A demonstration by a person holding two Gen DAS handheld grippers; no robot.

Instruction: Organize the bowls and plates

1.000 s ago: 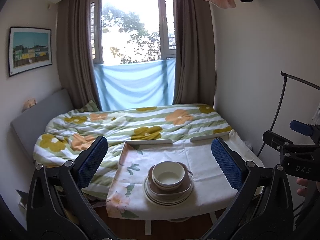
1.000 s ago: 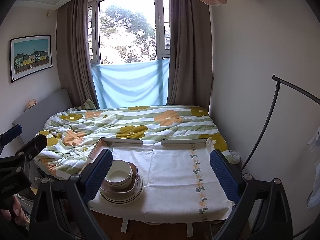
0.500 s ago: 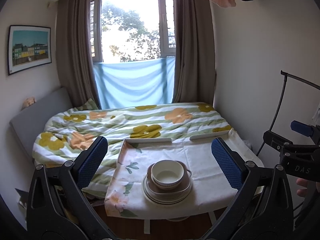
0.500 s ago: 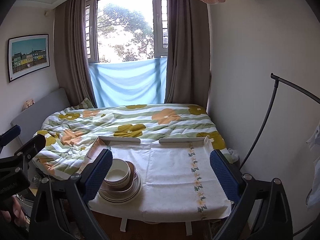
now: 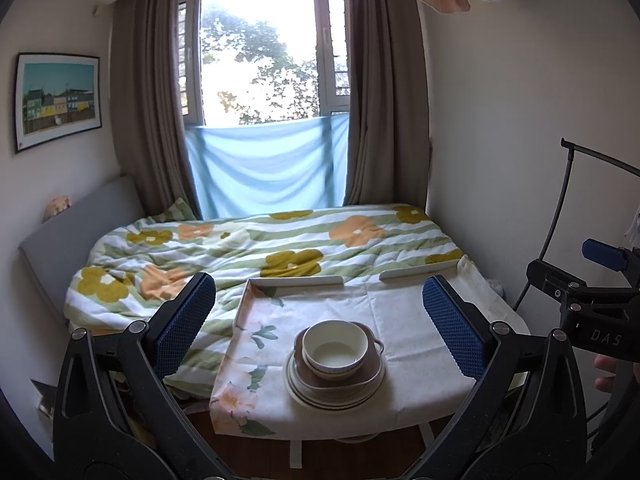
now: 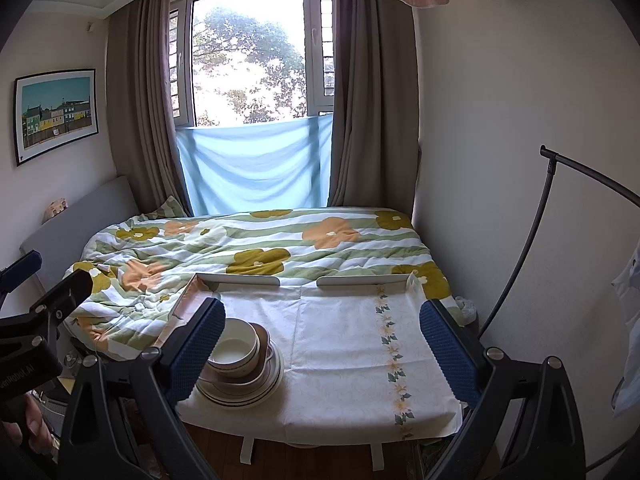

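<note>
1. Left wrist view: looks forward and slightly down between its open gripper (image 5: 320,320) at the worktop (image 5: 400,308), set back from it.
2. Right wrist view: parallel, offset rightward.
3. Shared: worktop (image 6: 340,320), stacked dishes (image 5: 335,364) (image 6: 240,368), bed (image 5: 260,248), window (image 6: 248,52).

**Backlit room, blown-out window**

Daylight pours through the window (image 5: 260,52), overexposed to white glare. The walls and floor sit dim. Fisheye distortion bows the curtains (image 6: 138,100) and darkens every corner. Focus stays sharp throughout, without motion blur.
</note>
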